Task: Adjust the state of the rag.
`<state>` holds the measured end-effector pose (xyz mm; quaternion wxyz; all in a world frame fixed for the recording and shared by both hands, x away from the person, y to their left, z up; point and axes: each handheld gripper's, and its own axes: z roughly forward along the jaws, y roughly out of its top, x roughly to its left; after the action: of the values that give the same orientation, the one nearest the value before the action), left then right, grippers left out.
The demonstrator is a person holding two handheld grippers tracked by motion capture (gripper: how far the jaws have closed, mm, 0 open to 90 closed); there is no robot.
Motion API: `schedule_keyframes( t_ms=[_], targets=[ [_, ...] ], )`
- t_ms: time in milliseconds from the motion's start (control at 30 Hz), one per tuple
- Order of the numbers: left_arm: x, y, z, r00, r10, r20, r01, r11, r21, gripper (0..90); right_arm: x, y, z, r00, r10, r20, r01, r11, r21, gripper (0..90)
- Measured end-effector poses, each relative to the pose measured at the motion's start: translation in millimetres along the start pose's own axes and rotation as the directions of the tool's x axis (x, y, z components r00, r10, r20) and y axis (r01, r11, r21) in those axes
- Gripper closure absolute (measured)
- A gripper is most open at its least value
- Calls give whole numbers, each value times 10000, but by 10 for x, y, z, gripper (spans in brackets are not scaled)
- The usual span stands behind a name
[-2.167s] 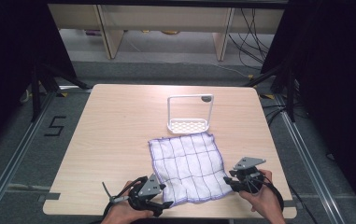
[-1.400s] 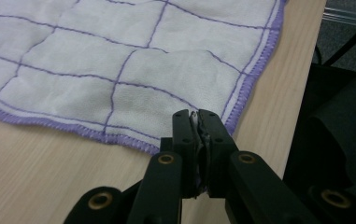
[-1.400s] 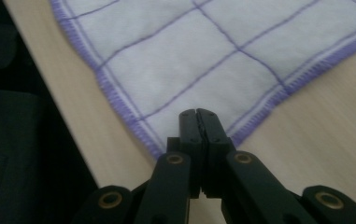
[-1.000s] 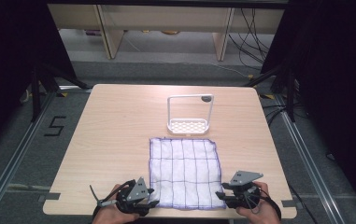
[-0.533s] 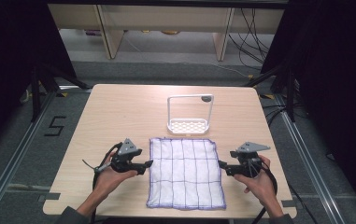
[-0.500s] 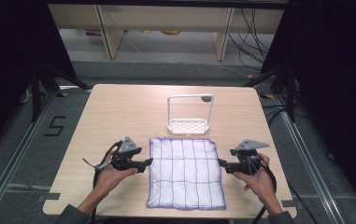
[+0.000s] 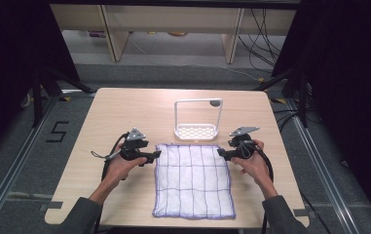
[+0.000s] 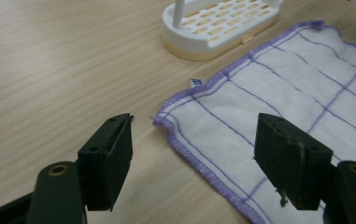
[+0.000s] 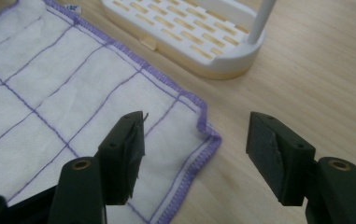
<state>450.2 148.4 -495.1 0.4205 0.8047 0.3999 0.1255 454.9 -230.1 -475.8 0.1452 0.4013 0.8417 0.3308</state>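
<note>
A white cloth point(image 7: 193, 180) with a purple grid and purple hem lies flat on the wooden table point(image 7: 124, 112). My left gripper point(image 7: 156, 155) is at its far left corner, open, and its jaws have just been opening. In the left gripper view the gripper point(image 8: 194, 140) straddles that corner of the cloth point(image 8: 283, 102) without pressing it. My right gripper point(image 7: 220, 152) is at the far right corner, open, though its jaws have just been closing a little. In the right gripper view the gripper point(image 9: 196, 140) frames the corner of the cloth point(image 9: 49, 93), pads apart from it.
A white slotted rack point(image 7: 196, 130) with a tall hoop handle stands just beyond the cloth's far edge, close to both grippers point(image 8: 217, 23) point(image 9: 189, 32). Bare table lies to the left and right. Dark frames and cables surround the table.
Both hands have moved forward from the cloth's near corners along its sides to its far corners. The cloth, crumpled earlier, now lies flat and let go.
</note>
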Motion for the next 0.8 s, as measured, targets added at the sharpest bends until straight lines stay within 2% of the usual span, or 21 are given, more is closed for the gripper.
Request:
schedule_keyframes(
  t_ms=[67,100,133,167,233,267,300,433,500,533,567,667,700,733,767,800],
  targets=[
    [27,13,33,10000,32,72,-33,9999,153,270,23,18,40,9998,-22,185,21,10000,39,388],
    [50,23,92,10000,-64,-59,64,9999,153,287,52,54,88,9996,-122,235,115,9995,306,413],
    [74,34,120,9999,41,-92,-38,9996,286,301,45,72,94,9997,-208,106,203,9990,409,411],
    [80,43,139,9997,77,-229,-70,9995,321,305,41,78,139,9996,-273,99,271,9994,216,417],
    [76,59,172,9997,-90,-238,94,9997,206,324,24,105,152,9998,-173,84,169,9991,384,433],
    [79,78,181,9995,104,-288,-91,9990,433,331,7,111,171,9995,-267,168,262,9991,326,442],
    [77,100,194,9992,250,-308,-231,9978,618,333,12,118,181,9999,13,115,-20,9985,540,447],
    [56,136,270,9988,324,-380,-293,9964,790,349,-52,127,294,9989,-128,445,107,9988,477,480],
    [40,134,299,9968,724,-336,-690,9932,938,379,-73,139,320,9988,-96,472,62,9974,712,497],
    [40,134,299,9968,724,-336,-690,9932,938,408,-74,135,340,9989,-138,454,102,9968,792,514],
    [28,130,314,9927,1100,-497,-1046,9894,1006,434,-69,133,361,9985,-105,542,60,9966,823,525],
    [25,118,344,9932,1107,-367,-1066,9893,1000,504,-76,128,380,9981,-138,600,81,9955,941,555],
    [16,108,364,9920,1217,-329,-1177,9876,1035,504,-81,129,388,9980,-25,639,-32,9960,888,572],
    [1,95,391,9882,1507,-262,-1472,9835,1053,577,-93,128,395,9985,122,540,-166,9966,811,647],
    [1,95,391,9882,1507,-262,-1472,9835,1053,617,-93,128,395,9985,122,540,-166,9966,811,647],
    [-3,96,402,9862,1654,-106,-1636,9817,974,617,-105,124,397,9989,160,441,-195,9965,808,679]
  ],
)
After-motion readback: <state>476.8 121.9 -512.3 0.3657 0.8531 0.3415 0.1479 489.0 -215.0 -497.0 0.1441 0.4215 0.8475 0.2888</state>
